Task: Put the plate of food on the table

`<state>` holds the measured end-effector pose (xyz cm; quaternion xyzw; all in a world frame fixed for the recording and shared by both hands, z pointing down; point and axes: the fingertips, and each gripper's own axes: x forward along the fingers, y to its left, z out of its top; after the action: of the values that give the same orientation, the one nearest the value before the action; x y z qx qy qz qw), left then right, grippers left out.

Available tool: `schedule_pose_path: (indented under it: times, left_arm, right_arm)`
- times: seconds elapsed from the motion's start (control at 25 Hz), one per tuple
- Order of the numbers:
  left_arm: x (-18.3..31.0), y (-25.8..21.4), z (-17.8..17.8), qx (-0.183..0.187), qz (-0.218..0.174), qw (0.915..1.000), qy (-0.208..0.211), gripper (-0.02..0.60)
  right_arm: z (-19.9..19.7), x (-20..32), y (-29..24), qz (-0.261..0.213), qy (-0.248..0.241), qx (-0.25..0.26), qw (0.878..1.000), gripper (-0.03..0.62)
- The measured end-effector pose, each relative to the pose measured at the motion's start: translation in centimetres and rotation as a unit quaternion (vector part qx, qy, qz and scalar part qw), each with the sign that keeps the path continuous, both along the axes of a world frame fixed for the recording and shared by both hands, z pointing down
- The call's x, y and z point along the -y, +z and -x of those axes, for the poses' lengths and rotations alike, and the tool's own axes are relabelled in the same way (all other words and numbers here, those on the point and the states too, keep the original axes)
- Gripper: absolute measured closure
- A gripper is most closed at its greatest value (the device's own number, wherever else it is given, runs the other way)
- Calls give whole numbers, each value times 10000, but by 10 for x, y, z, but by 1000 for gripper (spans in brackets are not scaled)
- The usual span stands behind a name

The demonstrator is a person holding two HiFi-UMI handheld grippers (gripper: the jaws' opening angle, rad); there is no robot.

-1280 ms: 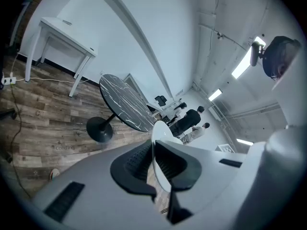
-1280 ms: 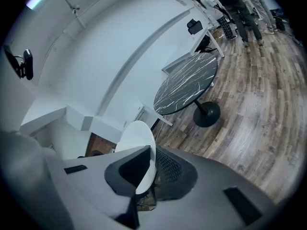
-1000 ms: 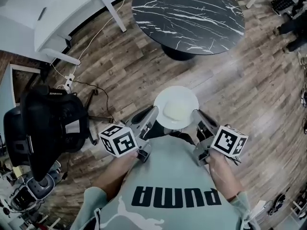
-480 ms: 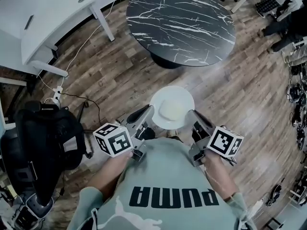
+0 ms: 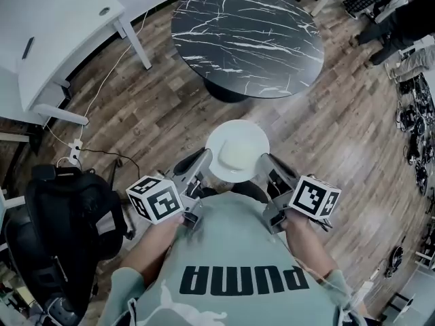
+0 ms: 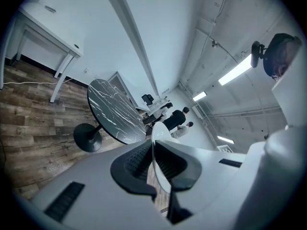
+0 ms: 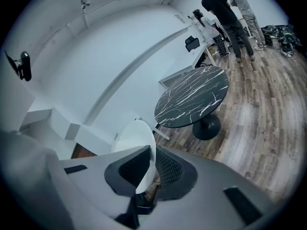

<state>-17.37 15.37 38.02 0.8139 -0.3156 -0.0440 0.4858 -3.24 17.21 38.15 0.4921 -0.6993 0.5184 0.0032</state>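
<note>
A white plate (image 5: 237,149) with a pale mound of food (image 5: 234,157) on it is held level in front of the person, above the wood floor. My left gripper (image 5: 204,160) is shut on the plate's left rim (image 6: 158,162). On the opposite rim (image 7: 140,162) my right gripper (image 5: 266,161) is shut too. The round black marble table (image 5: 246,36) stands ahead of the plate, a short way off; it also shows as the marble table (image 6: 115,111) in the left gripper view and the marble table (image 7: 192,96) in the right gripper view.
A white desk (image 5: 58,32) stands at the far left with a cable (image 5: 102,80) trailing on the floor. A black office chair (image 5: 64,216) sits at the near left. People (image 7: 225,18) stand by desks beyond the table, and clutter (image 5: 414,134) lies along the right edge.
The person has walked forward with the plate: the marble table now lies nearer and more to the left in the head view. Both grippers keep their hold on the rims.
</note>
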Motion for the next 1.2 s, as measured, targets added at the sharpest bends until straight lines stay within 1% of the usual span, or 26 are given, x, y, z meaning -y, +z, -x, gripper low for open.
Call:
schedule_pose_path:
  times: [0.2, 0.4, 0.56, 0.72, 0.92, 1.2]
  left_arm:
    - [8, 0, 7, 0, 8, 10000, -86, 554]
    - [26, 1, 7, 135, 14, 9996, -262, 554]
    - [50, 4, 1, 282, 65, 9988, -406, 554]
    - [84, 3, -16, 418, 87, 9978, -498, 554]
    - [127, 3, -50, 558, 123, 9968, -550, 554]
    - [170, 5, -91, 785, 160, 9946, -660, 554]
  right_arm:
    - [7, 12, -1, -2, -102, 2, 9999, 554]
    - [7, 35, 5, 42, -274, 140, 9995, 554]
    - [0, 63, 12, 91, -416, 276, 9987, 554]
    - [-17, 99, 15, 116, -520, 385, 9978, 554]
    - [-50, 143, 17, 152, -579, 509, 9969, 554]
    - [-91, 191, 25, 165, -675, 713, 9950, 554]
